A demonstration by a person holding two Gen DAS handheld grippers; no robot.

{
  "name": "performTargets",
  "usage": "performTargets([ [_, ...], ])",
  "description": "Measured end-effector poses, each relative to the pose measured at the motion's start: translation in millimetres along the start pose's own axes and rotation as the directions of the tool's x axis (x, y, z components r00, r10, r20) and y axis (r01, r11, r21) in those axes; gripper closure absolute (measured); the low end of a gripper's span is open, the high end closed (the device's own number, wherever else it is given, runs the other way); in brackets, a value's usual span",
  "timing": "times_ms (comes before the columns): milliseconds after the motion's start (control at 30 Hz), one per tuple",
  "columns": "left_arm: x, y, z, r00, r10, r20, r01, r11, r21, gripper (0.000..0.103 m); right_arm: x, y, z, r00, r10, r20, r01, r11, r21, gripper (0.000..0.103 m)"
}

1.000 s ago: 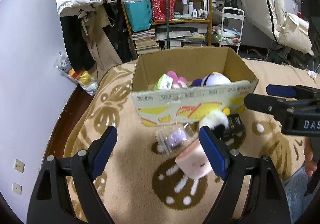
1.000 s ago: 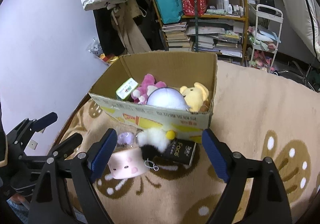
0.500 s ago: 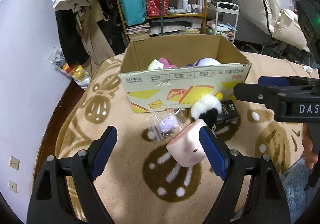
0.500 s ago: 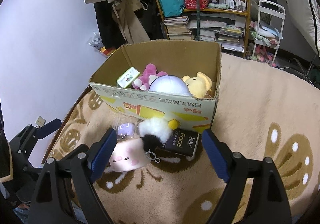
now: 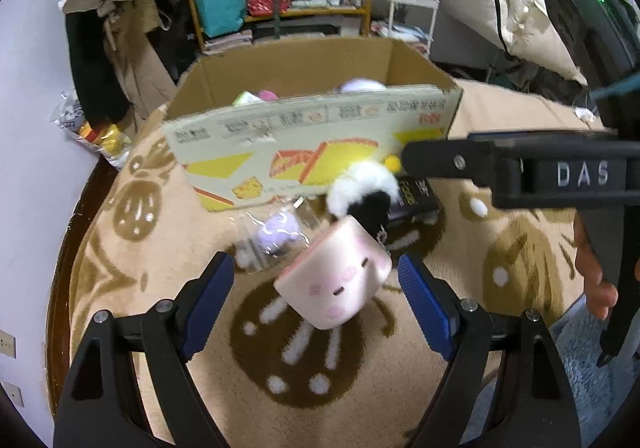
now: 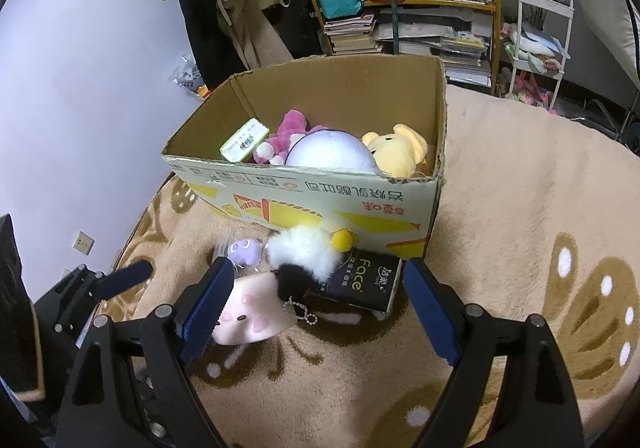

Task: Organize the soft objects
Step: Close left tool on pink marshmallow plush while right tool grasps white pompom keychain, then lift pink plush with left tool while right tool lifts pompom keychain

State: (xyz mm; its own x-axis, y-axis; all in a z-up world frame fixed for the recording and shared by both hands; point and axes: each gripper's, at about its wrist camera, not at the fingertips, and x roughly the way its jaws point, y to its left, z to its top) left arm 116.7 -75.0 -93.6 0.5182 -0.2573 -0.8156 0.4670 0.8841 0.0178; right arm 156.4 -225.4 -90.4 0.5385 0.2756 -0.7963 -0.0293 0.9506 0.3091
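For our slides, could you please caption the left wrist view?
Open left gripper approaches a pink cube plush on the rug before a cardboard box.

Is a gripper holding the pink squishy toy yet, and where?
Neither. The left gripper is open around the pink squishy toy, not touching; the right gripper is open too.

"Face" on black tissue pack near box front; "DAS" on right gripper body; box print unreadable.

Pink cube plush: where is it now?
On the rug, between the open left claw, the pink cube plush sits before the cardboard box, touching the black-and-white pompom.
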Motion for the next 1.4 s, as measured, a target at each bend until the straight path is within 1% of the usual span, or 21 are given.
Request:
performTargets([
  [100,11.2,-5.0,-2.6,0.999,-0.014,-0.046,0.014,1.000,0.011,0.020,4.7,-1.0,-0.4,1.000,0.003,-0.008,-0.003,1.000,0.001,0.012],
  [267,23.6,-7.1,-6.2,0.996,-0.030,-0.084,0.030,1.000,0.002,0.020,14.9,-1.0,-1.5,0.999,0.001,-0.032,-0.001,1.000,-0.001,0.012],
  [500,43.8,-2.6,-8.0,0.991,-0.020,-0.129,0.018,1.000,-0.019,0.020,31.5,-0.4,-1.8,0.998,-0.019,-0.058,0.019,1.000,-0.005,0.012],
  [567,48.5,-1.4,-8.9,0.991,-0.014,-0.136,0.011,1.000,-0.025,0.020,36.1,-0.9,-2.0,0.998,-0.032,-0.063,0.032,0.999,0.000,0.012],
  [767,55.9,-0.1,-7.7,0.992,-0.013,-0.127,0.008,0.999,-0.042,0.020,48.8,-2.9,0.0,0.997,-0.016,-0.073,0.018,0.999,0.029,0.012],
  [800,56.9,0.1,-7.9,0.992,-0.014,-0.127,0.009,0.999,-0.042,0.020,50.8,-3.8,1.0,0.997,-0.007,-0.074,0.010,0.999,0.037,0.014],
  [833,58.4,0.9,-8.3,0.992,-0.017,-0.128,0.011,0.999,-0.044,0.020,52.6,-5.2,1.9,0.997,0.003,-0.072,0.001,0.999,0.049,0.018],
  [933,63.5,5.5,-8.9,0.990,-0.030,-0.135,0.023,0.998,-0.059,0.020,59.6,-6.1,2.4,0.997,0.018,-0.082,-0.012,0.997,0.074,0.019],
  [1000,66.8,8.2,-9.0,0.989,-0.037,-0.140,0.027,0.997,-0.071,0.018,62.9,-5.3,1.4,0.996,0.010,-0.089,-0.004,0.998,0.064,0.020],
  [1100,71.0,11.8,-9.9,0.988,-0.046,-0.144,0.034,0.996,-0.083,0.018,68.3,-3.2,-0.3,0.995,-0.011,-0.100,0.016,0.999,0.047,0.025],
  [1167,73.7,12.6,-10.1,0.988,-0.049,-0.147,0.036,0.995,-0.089,0.018,70.0,-1.8,-0.2,0.995,-0.031,-0.098,0.035,0.999,0.040,0.026],
  [1267,76.6,13.7,-11.0,0.987,-0.061,-0.149,0.047,0.994,-0.096,0.018,71.8,0.7,0.5,0.995,-0.045,-0.094,0.047,0.999,0.024,0.033],
  [1367,79.5,18.9,-12.4,0.986,-0.092,-0.141,0.079,0.992,-0.096,0.027,74.2,3.4,-0.2,0.994,-0.056,-0.092,0.057,0.998,0.011,0.034],
  [1400,80.5,19.9,-12.8,0.984,-0.106,-0.143,0.092,0.991,-0.098,0.031,74.4,4.2,-0.3,0.994,-0.057,-0.092,0.058,0.998,0.007,0.035],
])
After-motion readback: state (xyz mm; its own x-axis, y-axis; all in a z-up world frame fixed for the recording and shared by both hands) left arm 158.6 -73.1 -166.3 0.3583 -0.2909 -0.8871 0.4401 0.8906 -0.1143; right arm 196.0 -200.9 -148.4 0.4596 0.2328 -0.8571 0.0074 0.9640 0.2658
